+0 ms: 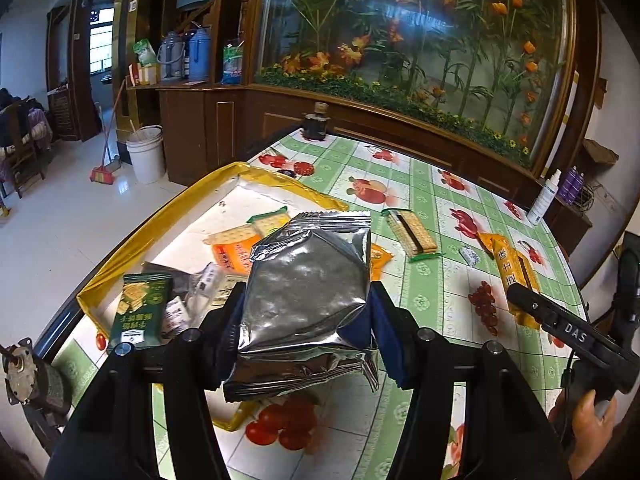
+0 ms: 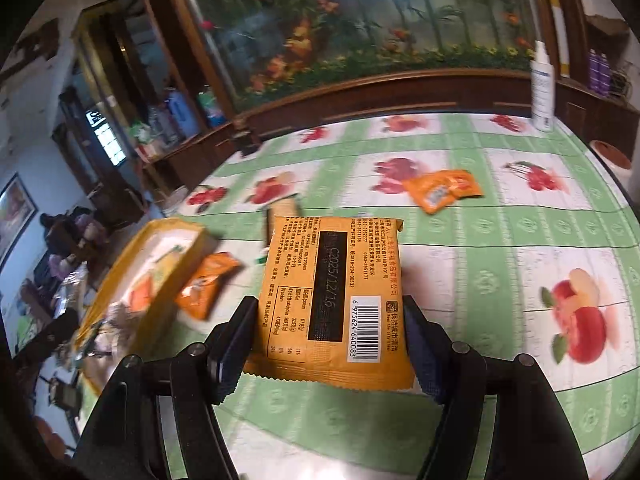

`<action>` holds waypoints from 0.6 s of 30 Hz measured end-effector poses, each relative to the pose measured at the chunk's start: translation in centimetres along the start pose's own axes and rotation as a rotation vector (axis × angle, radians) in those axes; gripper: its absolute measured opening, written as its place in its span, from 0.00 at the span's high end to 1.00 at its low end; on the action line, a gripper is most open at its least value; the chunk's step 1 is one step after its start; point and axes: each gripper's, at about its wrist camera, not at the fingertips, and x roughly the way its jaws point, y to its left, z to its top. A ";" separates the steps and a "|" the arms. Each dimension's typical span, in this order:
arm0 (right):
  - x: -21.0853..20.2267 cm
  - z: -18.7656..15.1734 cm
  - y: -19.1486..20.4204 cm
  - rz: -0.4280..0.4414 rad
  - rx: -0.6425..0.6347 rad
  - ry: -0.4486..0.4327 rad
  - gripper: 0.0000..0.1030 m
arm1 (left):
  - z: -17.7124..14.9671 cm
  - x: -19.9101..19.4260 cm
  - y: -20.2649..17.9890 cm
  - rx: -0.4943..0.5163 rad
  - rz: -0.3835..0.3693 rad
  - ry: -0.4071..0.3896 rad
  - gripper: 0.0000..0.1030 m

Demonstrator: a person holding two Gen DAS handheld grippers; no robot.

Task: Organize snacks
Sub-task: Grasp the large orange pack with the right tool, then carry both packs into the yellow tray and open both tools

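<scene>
Both hands loaded now: the left gripper (image 1: pixel 306 316) pinches a crinkly silver pack (image 1: pixel 308 280) above the near rim of the yellow box (image 1: pixel 160 216), and the right gripper (image 2: pixel 332 344) clamps a flat orange pack (image 2: pixel 336 300), barcode side up, over the glossy fruit-print cloth (image 2: pixel 500 240). I'd call it about halfway: several wrappers lie in the box, among them a dark green pack (image 1: pixel 140 312), but a cracker sleeve (image 1: pixel 412 232), a small grey sweet (image 1: pixel 468 256) and two orange sachets (image 2: pixel 442 188) are still out on the cloth
</scene>
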 end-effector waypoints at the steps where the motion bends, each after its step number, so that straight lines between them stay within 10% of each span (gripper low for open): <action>1: -0.2 -0.1 1.0 0.013 -0.016 -0.001 0.31 | -0.1 -0.1 0.4 -0.005 0.003 -0.002 0.44; 18: 1.3 -1.2 13.4 0.223 -0.176 0.046 0.31 | -0.3 0.2 6.0 -0.052 0.128 -0.002 0.44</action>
